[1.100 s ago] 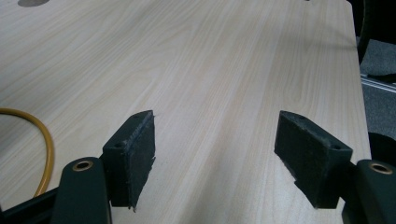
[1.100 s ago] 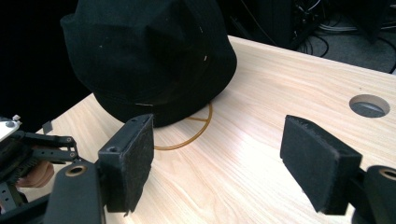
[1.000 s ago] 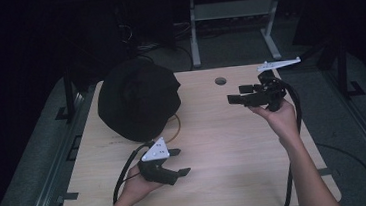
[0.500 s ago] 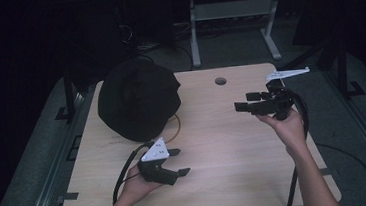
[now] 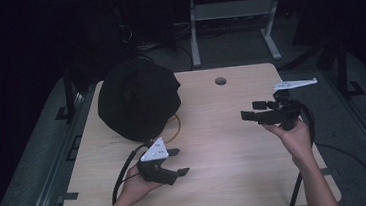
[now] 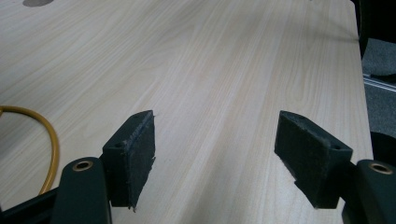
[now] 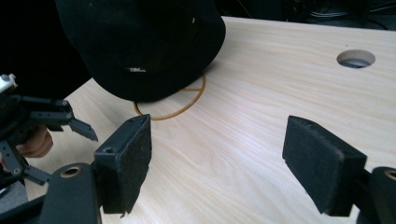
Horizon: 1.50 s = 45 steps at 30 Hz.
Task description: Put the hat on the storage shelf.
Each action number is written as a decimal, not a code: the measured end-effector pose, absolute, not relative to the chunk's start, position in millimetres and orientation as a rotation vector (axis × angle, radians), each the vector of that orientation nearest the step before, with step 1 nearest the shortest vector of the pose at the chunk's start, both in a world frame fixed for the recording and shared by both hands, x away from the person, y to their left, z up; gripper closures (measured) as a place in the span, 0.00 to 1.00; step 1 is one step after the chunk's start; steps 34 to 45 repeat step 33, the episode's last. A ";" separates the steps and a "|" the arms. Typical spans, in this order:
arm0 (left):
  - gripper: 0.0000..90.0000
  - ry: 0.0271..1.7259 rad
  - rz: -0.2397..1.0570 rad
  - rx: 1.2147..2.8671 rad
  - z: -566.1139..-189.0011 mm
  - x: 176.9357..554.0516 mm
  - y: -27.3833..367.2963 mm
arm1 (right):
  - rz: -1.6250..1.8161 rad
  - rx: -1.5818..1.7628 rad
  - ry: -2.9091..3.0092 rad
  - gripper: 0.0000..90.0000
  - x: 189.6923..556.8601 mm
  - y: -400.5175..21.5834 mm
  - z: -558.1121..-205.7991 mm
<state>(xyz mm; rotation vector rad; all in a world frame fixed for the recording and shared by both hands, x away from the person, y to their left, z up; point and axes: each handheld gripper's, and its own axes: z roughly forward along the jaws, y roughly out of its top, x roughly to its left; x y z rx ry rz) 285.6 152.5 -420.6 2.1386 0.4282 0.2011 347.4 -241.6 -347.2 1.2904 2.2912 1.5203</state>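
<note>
The left tongs [image 5: 175,162] are held low over the near part of the light wooden counter [image 5: 218,180], and their jaws stand wide apart with nothing between them; in the left gripper view only bare wood lies ahead of the pads [image 6: 135,154]. The right tongs [image 5: 252,111] are held higher, over the right side of the counter, and they point to the left, across the counter; their jaws are also spread wide and hold nothing. Ahead of the right tongs, well apart from them, a black cap [image 5: 138,99] lies on the counter, behind the left tongs. It looks like a rounded dome with no clear long axis, and I cannot tell which way it points. A thin yellow cord [image 7: 187,105] comes out from under the cap edge as a loop, on the side toward the tongs, and it lies flat on the wood. In the right gripper view the left tongs [image 7: 70,123] show at the left edge, near the cap. A round hole [image 5: 221,81] is in the counter, beyond both tongs
</note>
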 end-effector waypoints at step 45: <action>0.32 0.438 0.204 2.146 -421.4 284.4 152.5 | 1.535 1.329 2.127 0.23 266.8 -262.8 -400.2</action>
